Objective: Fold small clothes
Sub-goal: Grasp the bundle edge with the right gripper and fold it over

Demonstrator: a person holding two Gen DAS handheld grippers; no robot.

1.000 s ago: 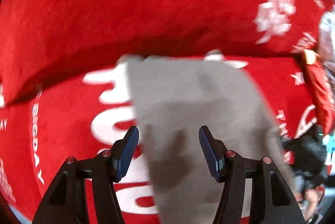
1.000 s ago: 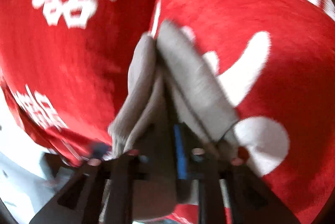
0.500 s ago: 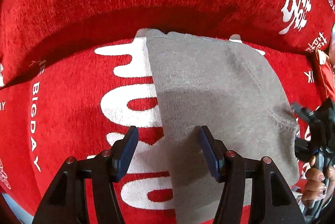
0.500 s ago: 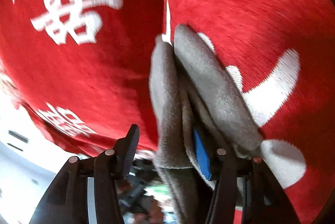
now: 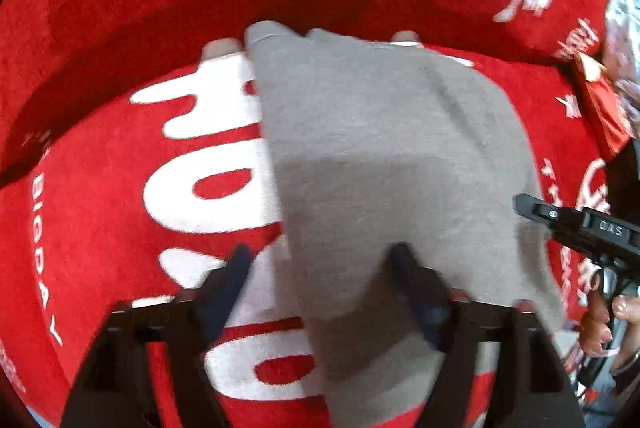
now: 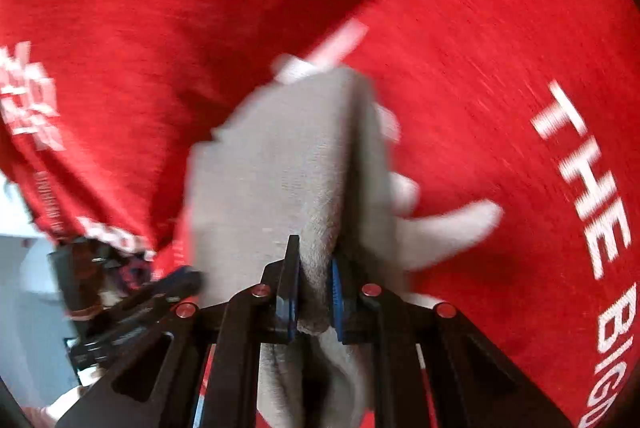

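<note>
grey knitted cloth (image 5: 384, 164), a small soft garment, lies spread over a red plush cover with large white lettering (image 5: 100, 228), its far edge reaching the crease where the red cover rises behind it. the left tool (image 5: 320, 260) points steeply down over the near part of the cloth with its black, blue-padded fingers apart and opening; the left finger is over the white lettering beside the cloth's edge, the right finger over the cloth, and neither pad presses on the fabric. in the right wrist view the right tool (image 6: 314, 292) is closing on a bunched fold of the same grey cloth (image 6: 280, 164), the blue pads (image 6: 334, 288) pinching the fabric from both sides so that the cloth rises in a ridge ahead of the fingers. from the left wrist view the black body of that right tool (image 5: 580, 232) shows at the right edge, with a person's hand (image 5: 604, 324) gripping its handle. a red packet (image 5: 604, 108) lies at the far right of the cover, blurred.
</note>
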